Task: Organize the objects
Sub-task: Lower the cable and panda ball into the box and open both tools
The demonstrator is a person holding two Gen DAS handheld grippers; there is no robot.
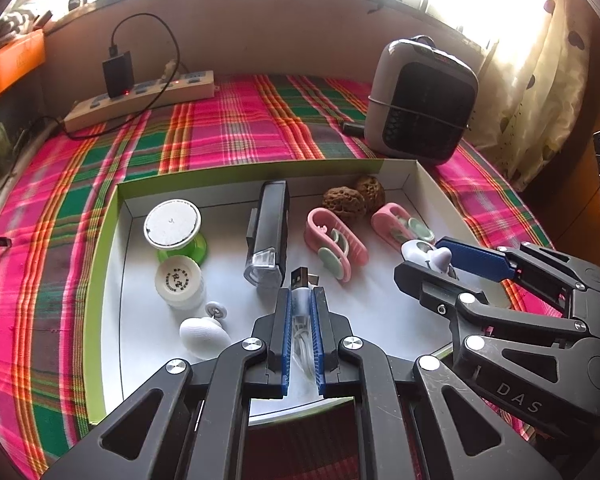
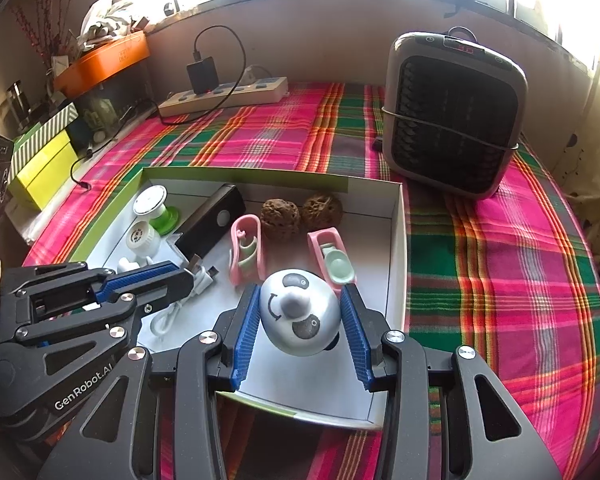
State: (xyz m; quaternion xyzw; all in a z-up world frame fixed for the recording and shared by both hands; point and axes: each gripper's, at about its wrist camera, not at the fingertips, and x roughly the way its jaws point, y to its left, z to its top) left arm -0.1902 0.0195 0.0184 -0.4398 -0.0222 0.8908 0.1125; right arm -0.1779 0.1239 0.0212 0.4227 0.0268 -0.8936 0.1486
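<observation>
A shallow white box with green rim point(image 1: 108, 240) point(image 2: 398, 240) lies on the plaid cloth. My left gripper point(image 1: 302, 300) is shut on a white USB cable point(image 1: 302, 292), held over the box's front part; it also shows in the right wrist view point(image 2: 184, 276). My right gripper point(image 2: 300, 312) holds a white panda-face toy point(image 2: 298, 312) between its pads over the box's right front; the toy shows in the left wrist view point(image 1: 424, 254). In the box lie a black bike light point(image 1: 270, 232), two pink clips point(image 1: 334, 242), two walnuts point(image 1: 342, 200), a green-and-white spool point(image 1: 174, 226), a white jar point(image 1: 180, 282) and a white egg shape point(image 1: 204, 334).
A grey heater point(image 2: 452, 116) stands behind the box at the right. A power strip point(image 2: 224, 96) with a black charger lies at the back left. An orange tray point(image 2: 104, 60) and yellow boxes point(image 2: 44, 168) stand at the left edge. A curtain point(image 1: 540, 80) hangs at the right.
</observation>
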